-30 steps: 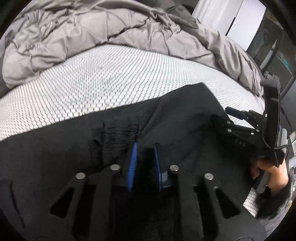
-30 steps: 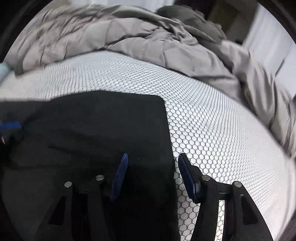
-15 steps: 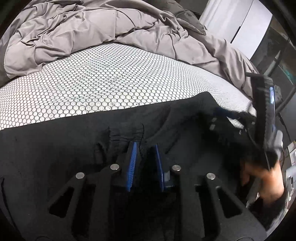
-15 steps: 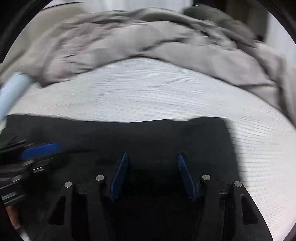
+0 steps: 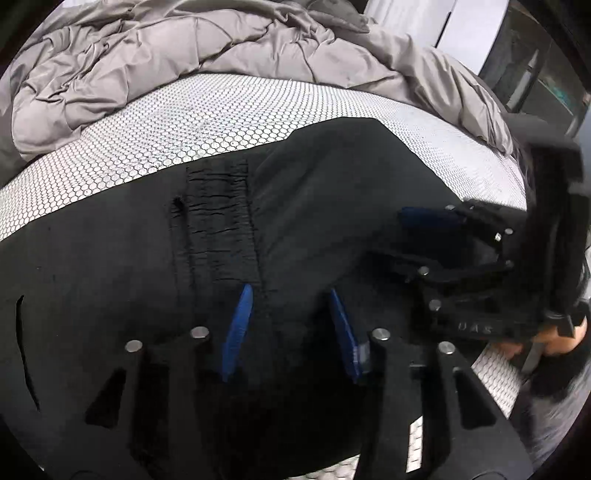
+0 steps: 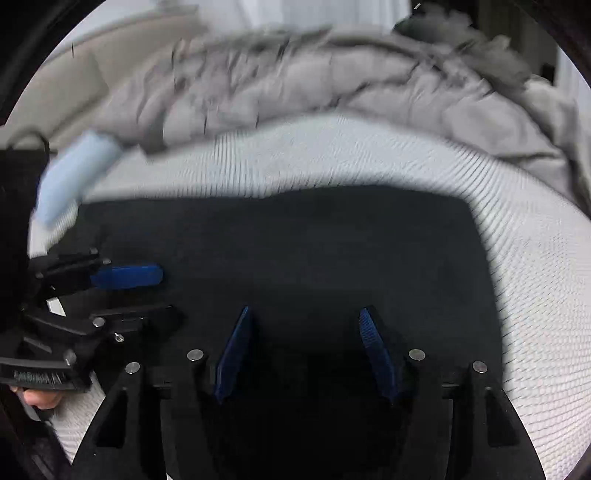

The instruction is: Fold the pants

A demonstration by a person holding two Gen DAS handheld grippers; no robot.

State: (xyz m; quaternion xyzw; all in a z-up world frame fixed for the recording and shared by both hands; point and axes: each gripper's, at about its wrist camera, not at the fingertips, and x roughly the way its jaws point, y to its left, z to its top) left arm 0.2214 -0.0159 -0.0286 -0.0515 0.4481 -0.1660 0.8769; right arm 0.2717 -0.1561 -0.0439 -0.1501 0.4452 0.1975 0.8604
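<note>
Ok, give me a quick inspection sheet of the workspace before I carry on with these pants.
Surface: bed with a white honeycomb-pattern sheet, bare beyond the garment.
Job's things: black pants lie spread flat on the sheet; gathered elastic waistband faces up in the left wrist view.
Clutter: grey comforter bunched along the far side; a pale blue item at the sheet's edge, too blurred to identify.
Grippers: left claw is opening over the pants, no fabric pinched; right claw is opening, pads apart above the fabric.
Cables: nothing seen.
Surroundings: white panels and dark furniture behind the bed.
</note>
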